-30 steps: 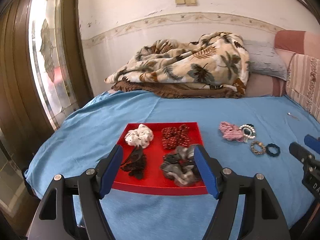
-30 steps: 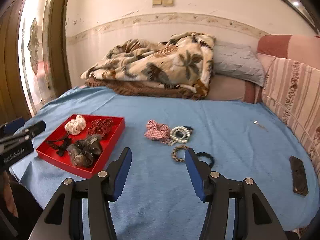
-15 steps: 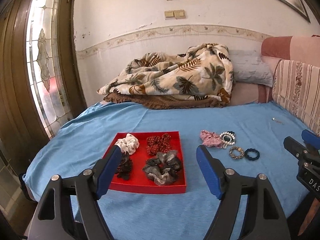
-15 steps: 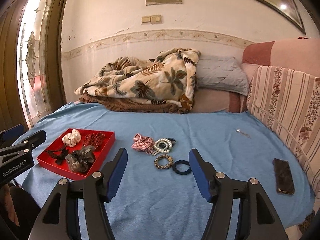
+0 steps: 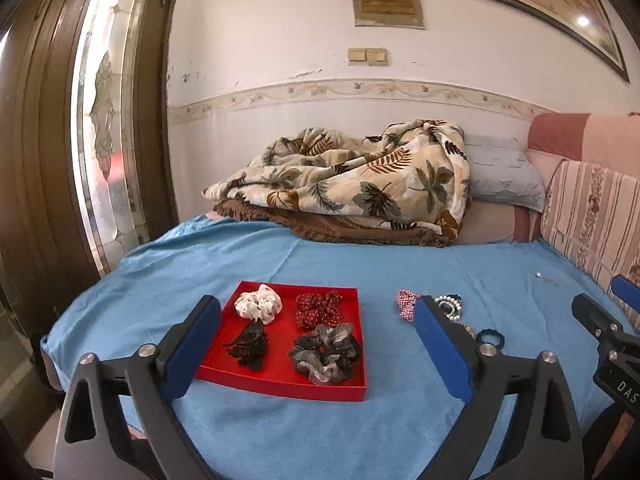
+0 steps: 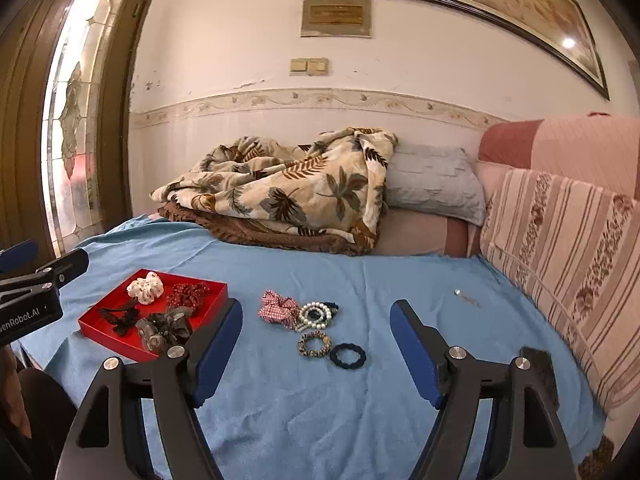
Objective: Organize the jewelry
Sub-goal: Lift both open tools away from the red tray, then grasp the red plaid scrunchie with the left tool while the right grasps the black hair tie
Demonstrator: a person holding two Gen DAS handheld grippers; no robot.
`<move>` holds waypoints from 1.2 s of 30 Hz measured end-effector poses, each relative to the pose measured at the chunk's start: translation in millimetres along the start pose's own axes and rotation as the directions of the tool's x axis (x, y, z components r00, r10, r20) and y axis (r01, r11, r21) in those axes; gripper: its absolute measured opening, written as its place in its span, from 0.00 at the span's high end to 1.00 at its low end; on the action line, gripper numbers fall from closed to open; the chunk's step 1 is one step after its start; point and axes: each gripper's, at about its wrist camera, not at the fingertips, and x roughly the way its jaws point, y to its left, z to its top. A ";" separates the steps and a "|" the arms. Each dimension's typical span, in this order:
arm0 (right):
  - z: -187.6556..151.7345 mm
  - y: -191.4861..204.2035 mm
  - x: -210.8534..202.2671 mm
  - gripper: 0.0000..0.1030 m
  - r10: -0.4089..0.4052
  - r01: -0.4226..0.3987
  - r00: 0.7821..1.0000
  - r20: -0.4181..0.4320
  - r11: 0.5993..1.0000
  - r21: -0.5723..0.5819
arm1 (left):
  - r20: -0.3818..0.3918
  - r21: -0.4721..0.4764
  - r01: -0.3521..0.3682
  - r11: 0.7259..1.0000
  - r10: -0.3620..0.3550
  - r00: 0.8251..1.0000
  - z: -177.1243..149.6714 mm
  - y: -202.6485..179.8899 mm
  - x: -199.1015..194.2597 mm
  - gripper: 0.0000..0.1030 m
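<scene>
I've got both tools held up over the near edge of the bed w/ the blue sheet [image 6: 360,408]. My left gripper [image 5: 316,344] is spread wide w/ nothing between its blue pads [image 5: 192,350]; seen from its cam it frames the red tray [image 5: 280,382]. My right gripper [image 6: 316,350] is likewise released and empty, pads [image 6: 218,354] well apart, hanging above the loose pieces.

Tray sits on the sheet toward the left side of the bed. Inside it, 4 items: white scrunchie [image 5: 259,304] at back left, red dotted scrunchie [image 5: 319,310] at back right, black hair clip [image 5: 250,346] at front left, grey scrunchie [image 5: 326,354] at front right. White one and the clip are nearly touching; the rest sit a bit apart.

Right of the tray, on bare sheet, is the unsorted lot: red checked scrunchie [image 6: 278,310], w/ a pearl bracelet [image 6: 316,316] just beside it and lying over something dark I can't make out. Nearer me are a brownish beaded bracelet [image 6: 314,344] and a dark hair tie [image 6: 348,356], side by side, almost touching. In the left cam my right pad hides part of this group.

Farther right on the sheet there's a small metal piece [image 6: 466,298], too small to ID. A dark phone [image 6: 538,364] lies near the striped cushion [image 6: 568,264], partly behind my right finger. At the head of the bed: leaf-print blanket [image 6: 296,192] piled on a brown one, grey pillow [image 6: 432,184] next to it.
</scene>
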 end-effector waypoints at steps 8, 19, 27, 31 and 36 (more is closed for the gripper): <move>13.6 -17.1 37.2 0.19 -0.006 0.006 0.999 -0.037 1.000 0.004 | -0.062 -0.020 -0.013 1.000 0.011 0.998 12.1 1.7 37.2 0.05; 26.0 -43.0 106.4 0.19 -0.055 0.055 0.998 -0.028 0.998 -0.017 | -0.065 0.025 0.012 1.000 -0.010 0.998 32.8 -32.8 101.7 0.05; 22.7 -69.6 177.3 0.19 -0.072 0.071 0.995 -0.069 0.997 -0.023 | -0.088 -0.019 0.004 1.000 -0.006 0.996 44.7 -45.0 156.5 0.05; 0.1 -104.1 200.6 0.18 -0.059 0.070 0.985 -0.159 0.996 0.061 | -0.146 -0.028 0.008 1.000 -0.012 0.989 44.2 -53.0 191.4 0.05; -26.4 -134.5 234.8 0.23 0.069 0.001 0.940 -0.334 0.979 0.205 | -0.254 -0.006 0.054 0.999 -0.054 0.966 29.7 -78.2 240.0 0.05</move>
